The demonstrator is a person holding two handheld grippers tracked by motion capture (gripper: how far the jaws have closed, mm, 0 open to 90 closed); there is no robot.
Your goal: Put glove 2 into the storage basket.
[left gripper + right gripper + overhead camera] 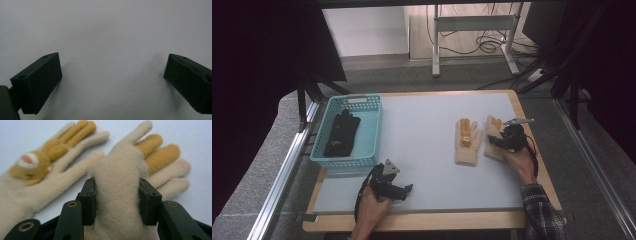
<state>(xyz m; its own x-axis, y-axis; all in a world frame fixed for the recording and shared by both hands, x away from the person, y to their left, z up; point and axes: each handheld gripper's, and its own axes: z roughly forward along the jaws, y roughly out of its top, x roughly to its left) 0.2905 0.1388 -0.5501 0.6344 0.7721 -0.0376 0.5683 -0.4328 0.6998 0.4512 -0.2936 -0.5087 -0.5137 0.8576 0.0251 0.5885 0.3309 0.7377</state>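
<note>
Two cream gloves with tan fingers lie side by side right of the table's middle. The left glove [468, 142] [37, 167] carries a small tan animal face and lies flat. My right gripper [495, 142] [117, 200] is shut on the right glove [493, 131] [120, 165], whose cuff-side fabric is bunched up between the pads. Near the front edge, my left gripper [406, 190] [112, 75] rests open over the bare grey table top [105, 30], nothing between its fingers.
A turquoise plastic basket [324, 156] stands at the table's left edge with a black glove [343, 132] inside. The grey mat [422, 125] lies on a wooden table. Metal rails run along both sides, and a desk frame with cables stands behind.
</note>
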